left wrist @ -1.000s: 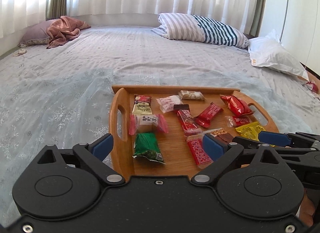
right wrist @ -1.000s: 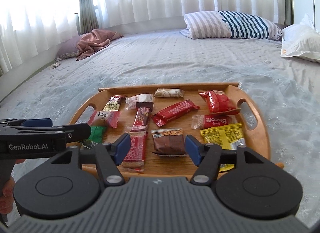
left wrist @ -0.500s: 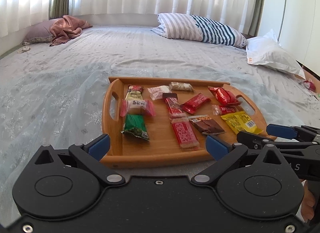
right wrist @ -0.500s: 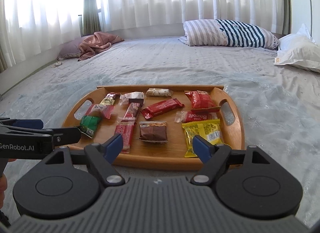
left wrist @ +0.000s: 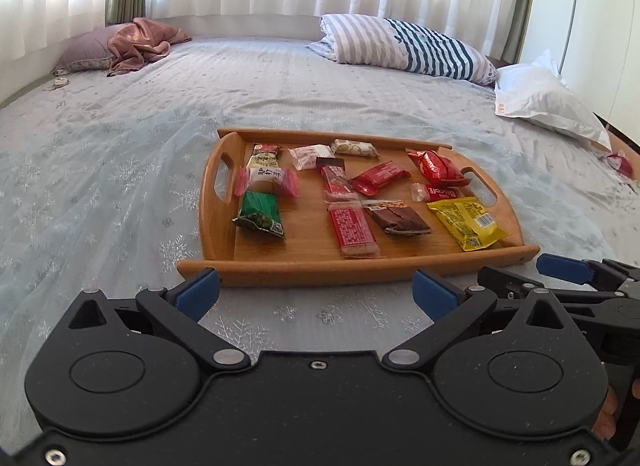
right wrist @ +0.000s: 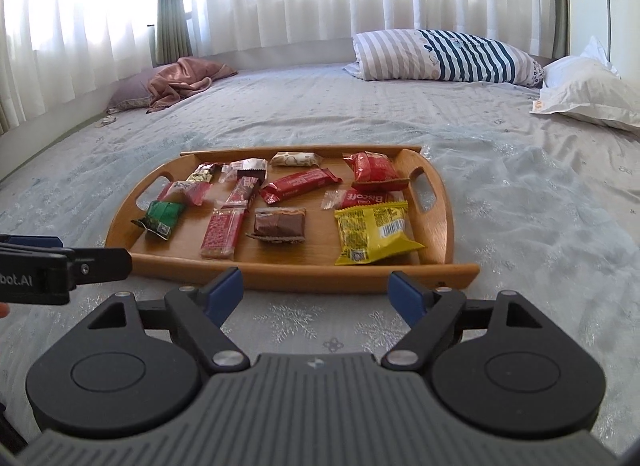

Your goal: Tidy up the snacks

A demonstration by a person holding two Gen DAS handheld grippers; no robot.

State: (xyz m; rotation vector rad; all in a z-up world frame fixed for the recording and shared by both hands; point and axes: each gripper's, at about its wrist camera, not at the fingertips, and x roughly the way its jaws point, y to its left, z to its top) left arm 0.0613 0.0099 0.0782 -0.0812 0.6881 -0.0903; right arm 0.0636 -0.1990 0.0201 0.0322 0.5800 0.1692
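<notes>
A wooden tray (left wrist: 320,276) (right wrist: 320,278) lies on the bed with several wrapped snacks laid flat in it. Among them are a green packet (left wrist: 260,213) (right wrist: 162,217), a yellow packet (left wrist: 466,221) (right wrist: 372,231) and a brown chocolate bar (left wrist: 400,217) (right wrist: 280,223). My left gripper (left wrist: 316,290) hangs open just short of the tray's near rim, with nothing between its fingers. Beside it, my right gripper (right wrist: 316,290) also stops short of the rim. Its jaws are opening and nothing is between them.
The tray rests on a pale blue bedspread (left wrist: 120,193). A striped pillow (left wrist: 404,45) and a white pillow (left wrist: 548,101) lie at the back right, and a pink cloth (left wrist: 140,43) at the back left. A small red packet (left wrist: 620,161) lies near the bed's right edge.
Both grippers have drawn back from over the tray, so its near rim now lies beyond their fingertips. The right gripper's jaws stand wider than before.
</notes>
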